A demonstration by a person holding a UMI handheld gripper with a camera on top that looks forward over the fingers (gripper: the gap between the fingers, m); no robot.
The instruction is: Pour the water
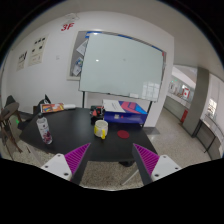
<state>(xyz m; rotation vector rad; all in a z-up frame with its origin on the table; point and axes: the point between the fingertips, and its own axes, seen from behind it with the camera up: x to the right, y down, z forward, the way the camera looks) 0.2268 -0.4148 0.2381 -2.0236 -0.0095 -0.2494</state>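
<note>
Bottle (43, 130) stood on table's left part, well ahead of fingers, untouched. Approach step; next move needed travel forward-left, then straddling it. Order by size: whiteboard (120, 64) flat, matte; table (75, 135) dark, round-edged, smooth; bottle clear plastic, cylindrical; cup (100, 128) yellow, squat. Gripper (110, 157) fingers apart, empty.

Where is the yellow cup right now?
In the gripper view, the yellow cup stands on the dark table, beyond the open gripper, to the right of the clear glass.
</note>
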